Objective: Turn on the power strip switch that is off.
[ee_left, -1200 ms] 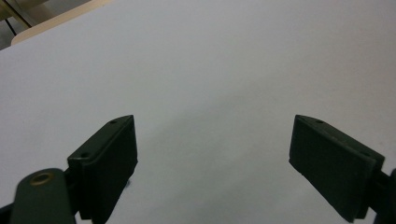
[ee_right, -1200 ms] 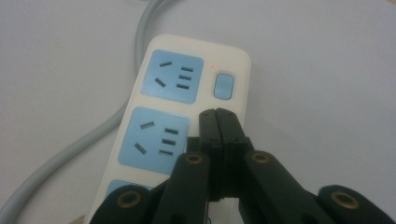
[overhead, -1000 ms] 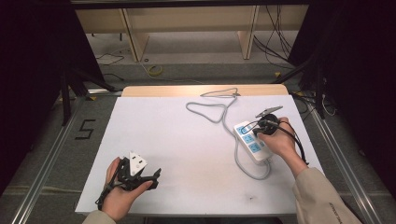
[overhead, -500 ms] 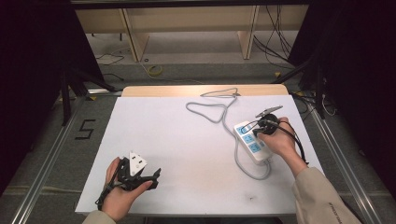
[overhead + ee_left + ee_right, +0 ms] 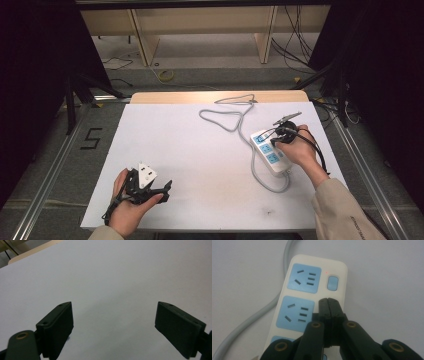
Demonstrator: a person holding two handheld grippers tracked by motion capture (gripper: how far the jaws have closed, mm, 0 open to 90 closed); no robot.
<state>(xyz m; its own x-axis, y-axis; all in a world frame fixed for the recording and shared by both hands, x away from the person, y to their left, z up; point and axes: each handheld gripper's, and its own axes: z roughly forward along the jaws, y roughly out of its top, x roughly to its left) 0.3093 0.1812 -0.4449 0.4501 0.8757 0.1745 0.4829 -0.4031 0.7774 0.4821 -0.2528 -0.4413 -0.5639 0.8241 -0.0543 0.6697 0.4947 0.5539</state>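
A white power strip with blue sockets lies at the right of the white table top. My right gripper is shut, with nothing between its jaws. In the right gripper view its tips sit over the power strip, beside the second socket and just below the blue switch. A small red light glows by that switch. My left gripper rests at the table's front left, held in a hand. In the left gripper view it stands open over bare white surface.
The strip's grey cable loops toward the back of the table and curls round the strip's near end. A wooden edge runs along the back. Metal rails flank the table, and a "5" mark is on the floor at the left.
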